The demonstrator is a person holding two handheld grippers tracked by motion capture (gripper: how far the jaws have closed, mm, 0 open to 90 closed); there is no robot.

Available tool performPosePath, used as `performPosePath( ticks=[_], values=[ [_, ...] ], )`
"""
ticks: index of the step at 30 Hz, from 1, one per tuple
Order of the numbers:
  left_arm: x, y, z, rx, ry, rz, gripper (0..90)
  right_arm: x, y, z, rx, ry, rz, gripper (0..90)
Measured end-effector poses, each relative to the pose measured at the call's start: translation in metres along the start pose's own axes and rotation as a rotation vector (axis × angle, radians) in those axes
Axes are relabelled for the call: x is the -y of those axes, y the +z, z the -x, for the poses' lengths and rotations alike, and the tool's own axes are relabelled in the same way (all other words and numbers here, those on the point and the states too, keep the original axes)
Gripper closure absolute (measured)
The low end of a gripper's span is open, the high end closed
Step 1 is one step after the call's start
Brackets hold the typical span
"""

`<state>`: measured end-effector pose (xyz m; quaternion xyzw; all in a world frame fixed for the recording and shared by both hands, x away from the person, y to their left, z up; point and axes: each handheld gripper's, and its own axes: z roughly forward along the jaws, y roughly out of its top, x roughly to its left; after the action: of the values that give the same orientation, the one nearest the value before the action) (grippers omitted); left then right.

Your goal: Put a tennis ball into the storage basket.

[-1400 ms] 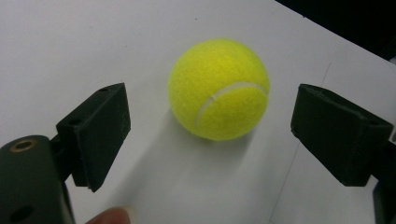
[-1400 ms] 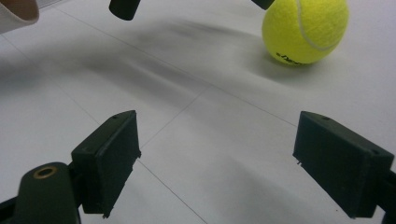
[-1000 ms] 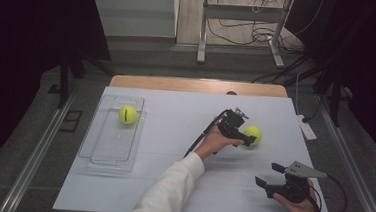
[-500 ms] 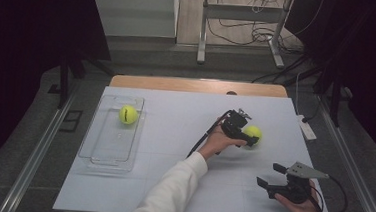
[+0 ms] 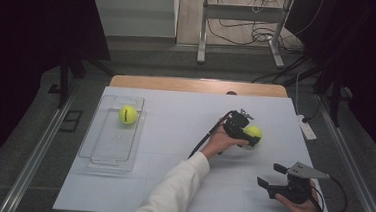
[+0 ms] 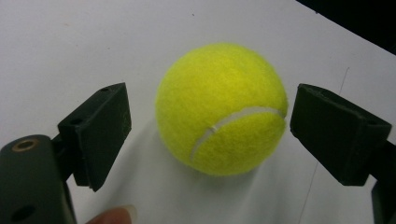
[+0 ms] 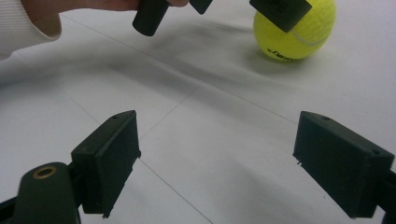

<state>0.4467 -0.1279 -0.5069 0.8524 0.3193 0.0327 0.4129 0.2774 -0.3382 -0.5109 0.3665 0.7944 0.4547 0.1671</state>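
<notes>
While your left gripper point(image 6: 210, 135) is closing its wide-open fingers, the tennis ball point(image 6: 221, 108) is sitting untouched between them on the bench point(image 5: 175, 115); your right gripper point(image 7: 233, 158) is idling open, empty.

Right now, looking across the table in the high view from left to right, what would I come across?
Clear tray with a tennis ball in it → left gripper around a second tennis ball → right gripper, its jaws open.

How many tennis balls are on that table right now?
2. One tennis ball sits in the clear tray on the left side of the table. The other ball lies on the white tabletop, between the open jaws of the left hand-held gripper.
</notes>
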Motion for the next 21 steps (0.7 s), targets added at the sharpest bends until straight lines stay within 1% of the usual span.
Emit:
performPosePath(
  ticks=[3,4,7,8,9,10,21],
  values=[
    [0.0000,0.0017,0.0016,0.000,-0.001,-0.001,15.5,0.0000,-0.0003,0.0001,-0.001,0.001,0.003,14.5],
    [-0.0002,0.0037,0.0031,-0.008,0.012,-0.009,16.8,0.0000,-0.0007,0.0002,0.000,0.002,0.005,14.5],
    [-0.0003,0.0049,0.0038,-0.014,0.009,-0.009,21.3,0.0003,-0.0008,0.0006,0.000,0.002,0.006,14.5],
    [-0.0004,0.0051,0.0040,-0.013,0.007,-0.008,21.3,0.0003,-0.0010,0.0006,0.001,0.002,0.006,14.5],
    [-0.0007,0.0050,0.0044,-0.012,0.003,-0.008,24.5,0.0004,-0.0013,0.0008,0.001,0.002,0.005,14.5],
    [-0.0011,0.0047,0.0047,-0.014,0.003,-0.007,25.9,0.0004,-0.0013,0.0008,0.001,0.003,0.006,14.5],
    [-0.0021,0.0024,0.0058,-0.021,0.022,-0.026,27.8,0.0003,-0.0015,0.0005,0.003,0.002,0.006,14.5]
  ],
)
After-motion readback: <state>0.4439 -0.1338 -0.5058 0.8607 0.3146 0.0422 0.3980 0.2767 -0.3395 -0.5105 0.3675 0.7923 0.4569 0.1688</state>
